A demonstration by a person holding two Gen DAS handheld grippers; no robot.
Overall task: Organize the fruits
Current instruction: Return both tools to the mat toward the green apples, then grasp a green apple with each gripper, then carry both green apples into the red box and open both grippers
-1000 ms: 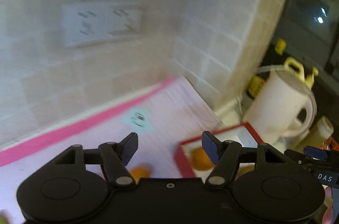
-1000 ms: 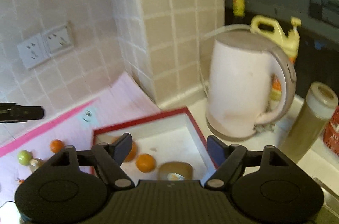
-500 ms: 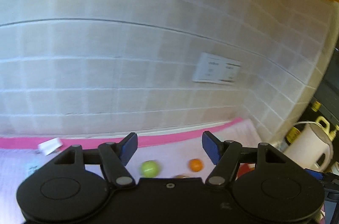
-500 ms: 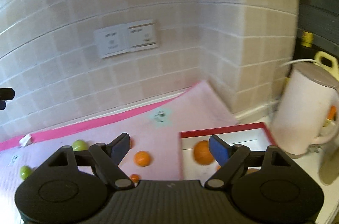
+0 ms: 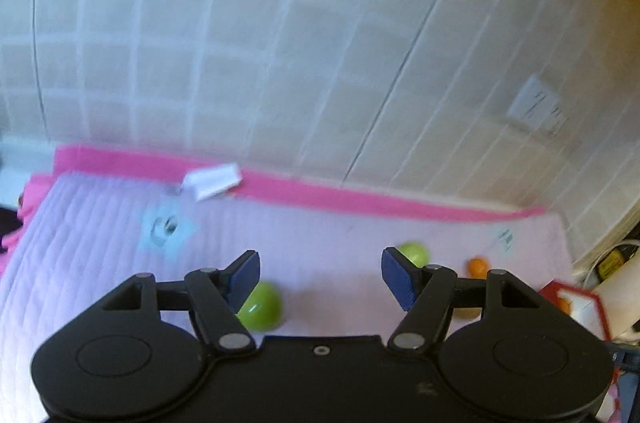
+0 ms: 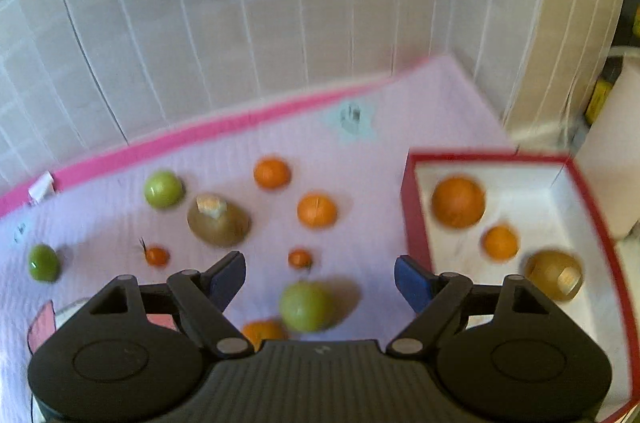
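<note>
My right gripper (image 6: pixel 320 279) is spread wide and holds nothing. A round green fruit (image 6: pixel 307 306) lies on the pink quilted mat (image 6: pixel 384 143) just ahead, between the fingers but touching neither. A small red-orange fruit (image 6: pixel 300 258) sits just beyond it, and a partly hidden orange (image 6: pixel 262 330) lies beside my left finger. Farther ahead are two oranges (image 6: pixel 272 173), a brownish pear-like fruit (image 6: pixel 219 221) and more green ones. To my right the red-rimmed white box (image 6: pixel 416 223) already holds two oranges (image 6: pixel 458 201) and a golden-brown fruit (image 6: pixel 554 274), blurred, so perhaps a pear.

My left gripper (image 5: pixel 320 277) is equally wide and empty. A shiny green fruit (image 5: pixel 262 307) lies partly behind its left finger; another green one (image 5: pixel 412 253) is beyond the right finger. A white paper scrap (image 5: pixel 212 179) lies at the mat's pink border ahead.
</note>
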